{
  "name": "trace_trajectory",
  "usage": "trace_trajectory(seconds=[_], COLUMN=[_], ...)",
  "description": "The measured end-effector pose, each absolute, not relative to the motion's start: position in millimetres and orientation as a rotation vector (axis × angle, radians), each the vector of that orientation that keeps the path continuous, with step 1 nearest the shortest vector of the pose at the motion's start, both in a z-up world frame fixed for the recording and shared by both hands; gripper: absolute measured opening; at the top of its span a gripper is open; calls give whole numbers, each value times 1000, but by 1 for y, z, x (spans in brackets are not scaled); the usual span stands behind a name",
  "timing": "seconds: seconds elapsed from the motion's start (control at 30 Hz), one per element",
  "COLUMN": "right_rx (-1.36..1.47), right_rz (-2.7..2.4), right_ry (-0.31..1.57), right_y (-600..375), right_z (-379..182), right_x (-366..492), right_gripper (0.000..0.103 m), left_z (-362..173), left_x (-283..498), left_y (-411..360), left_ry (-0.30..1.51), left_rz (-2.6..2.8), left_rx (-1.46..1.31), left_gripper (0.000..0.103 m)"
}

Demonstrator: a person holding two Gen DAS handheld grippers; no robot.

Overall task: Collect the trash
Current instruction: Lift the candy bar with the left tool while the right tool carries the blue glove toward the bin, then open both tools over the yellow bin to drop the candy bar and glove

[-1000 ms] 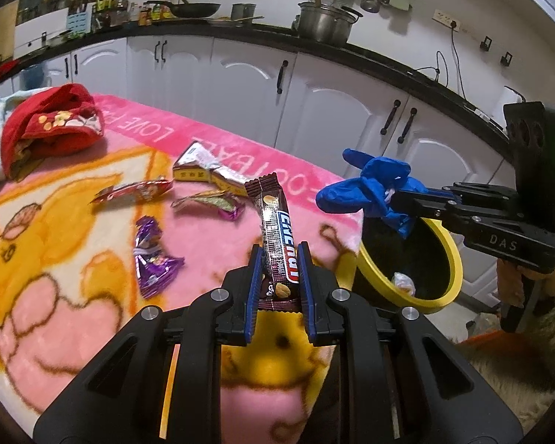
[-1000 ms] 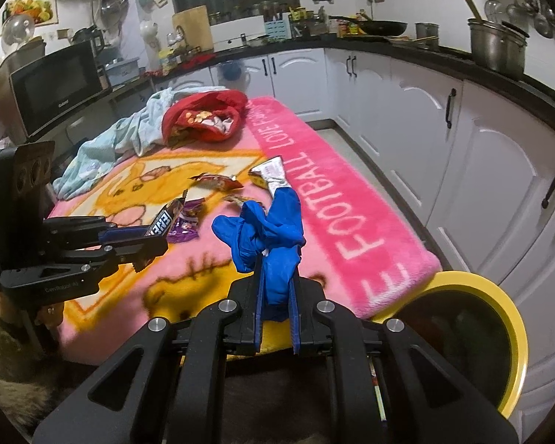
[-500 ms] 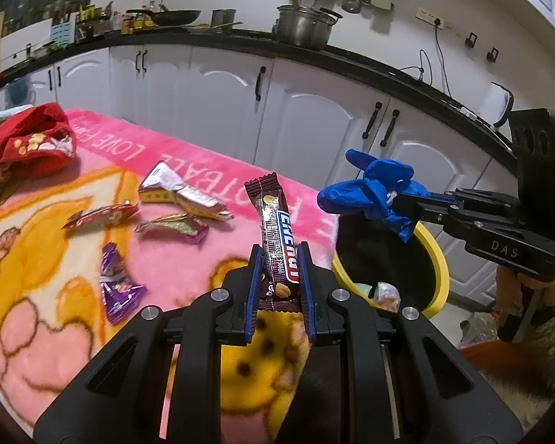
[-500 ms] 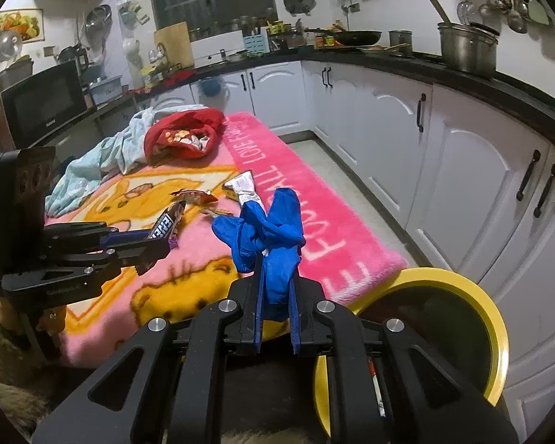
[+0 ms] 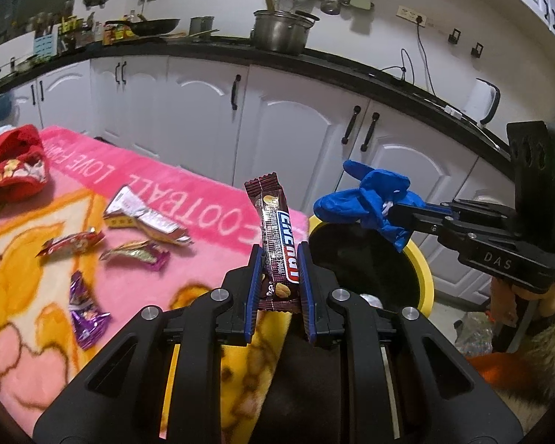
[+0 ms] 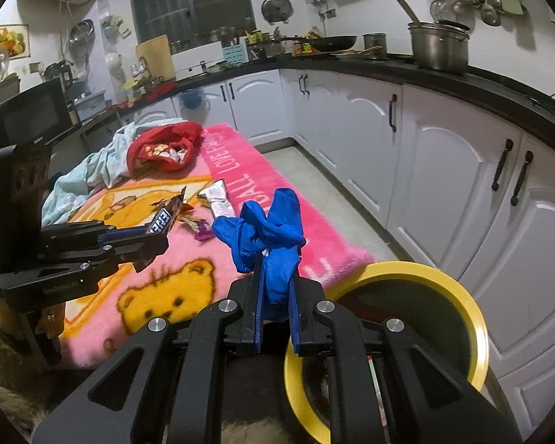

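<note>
My left gripper (image 5: 279, 259) is shut on a brown snack bar wrapper (image 5: 275, 236), held upright over the blanket's near corner, just left of the yellow-rimmed bin (image 5: 423, 270). My right gripper (image 6: 275, 277) is shut on a crumpled blue glove (image 6: 268, 233), which hangs above the bin's rim (image 6: 473, 329). In the left wrist view the blue glove (image 5: 370, 199) and the right gripper (image 5: 399, 211) are over the bin's far side. In the right wrist view the left gripper (image 6: 155, 233) with its wrapper (image 6: 164, 218) is at the left. Some trash lies at the bin's bottom.
Several wrappers lie on the pink blanket (image 5: 188, 259): a silver one (image 5: 144, 214), a red one (image 5: 72, 242), a gold-purple one (image 5: 137, 255), a purple one (image 5: 87, 312). A red cloth (image 5: 13, 162) and a pale cloth (image 6: 88, 170) lie at the far end. White cabinets (image 6: 462, 170) stand behind the bin.
Both grippers have carried their loads rightwards off the blanket toward the bin. The bin now sits closer and larger in both views. Both grips are unchanged.
</note>
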State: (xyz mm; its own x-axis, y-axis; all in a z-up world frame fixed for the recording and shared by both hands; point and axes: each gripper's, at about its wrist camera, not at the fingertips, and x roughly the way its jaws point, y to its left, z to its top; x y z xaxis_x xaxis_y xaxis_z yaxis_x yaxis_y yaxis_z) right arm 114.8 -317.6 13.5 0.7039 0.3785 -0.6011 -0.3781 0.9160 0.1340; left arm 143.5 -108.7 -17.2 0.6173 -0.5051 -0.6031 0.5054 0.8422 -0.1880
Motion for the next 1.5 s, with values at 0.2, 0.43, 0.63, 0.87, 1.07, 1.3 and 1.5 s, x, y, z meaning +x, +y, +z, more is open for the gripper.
trace_trajectory(seconds=[0.2, 0.43, 0.63, 0.87, 1.07, 1.3, 1.5], right_rx=[17, 32, 48, 60, 66, 82, 92], right_rz=[386, 345, 315, 278, 242, 207, 184], right_ry=[663, 660, 662, 666, 671, 676, 685], right_y=[-335, -355, -370, -388, -401, -416, -425], right_z=[13, 12, 10, 5, -1, -8, -13], right_x=[111, 105, 99, 91, 86, 79, 78], right_gripper=[11, 11, 11, 11, 11, 11, 11], left_z=[-15, -16, -18, -20, -23, -27, -32], left_x=[145, 145, 144, 146, 149, 154, 158], left_y=[-125, -146, -165, -185, -200, -217, -229], left_ry=[686, 686, 685, 688, 693, 700, 710], left_rz=[-605, -639, -670, -702, -725, -753, -767], left_rx=[10, 28, 46, 64, 77, 85, 94], left_gripper=[13, 13, 13, 13, 13, 13, 13])
